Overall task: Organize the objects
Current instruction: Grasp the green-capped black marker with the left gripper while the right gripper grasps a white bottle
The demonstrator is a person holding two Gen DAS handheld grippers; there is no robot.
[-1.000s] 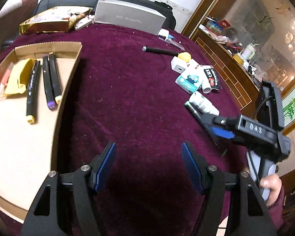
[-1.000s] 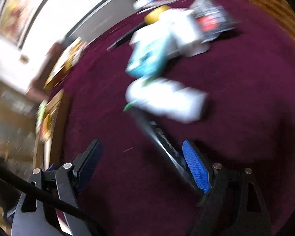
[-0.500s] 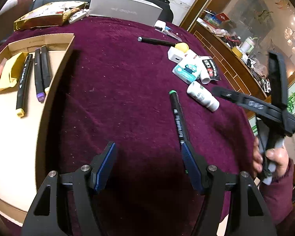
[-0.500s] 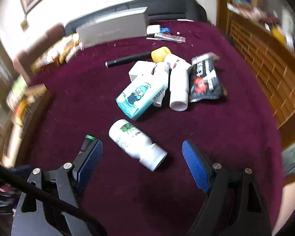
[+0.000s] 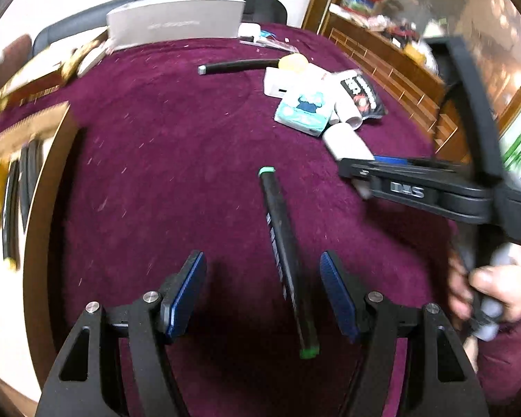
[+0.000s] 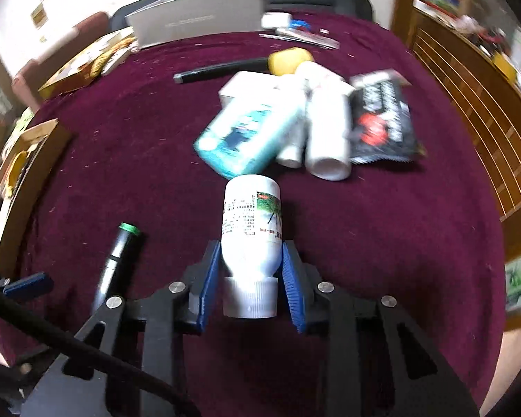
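A black marker with green ends (image 5: 284,257) lies on the maroon cloth between my left gripper's open fingers (image 5: 262,292), nearer the right finger; it also shows in the right wrist view (image 6: 116,260). My right gripper (image 6: 251,278) is shut on a white bottle with a printed label (image 6: 251,222), its ribbed cap toward the camera. In the left wrist view the right gripper (image 5: 430,187) is at the right, over the bottle (image 5: 345,140). A cardboard tray (image 5: 47,173) with several markers is at the left.
A pile lies ahead: a teal and white packet (image 6: 246,135), white tubes (image 6: 326,132), a black sachet (image 6: 382,121), a white box (image 6: 246,87), and a black-handled tool with a yellow head (image 6: 246,64). A grey box (image 5: 173,22) and a gold packet (image 5: 34,80) lie at the back.
My right gripper let go of the marker, which now lies on the cloth, then moved to the white bottle and shut on it. My left gripper moved so the marker lies between its fingers.
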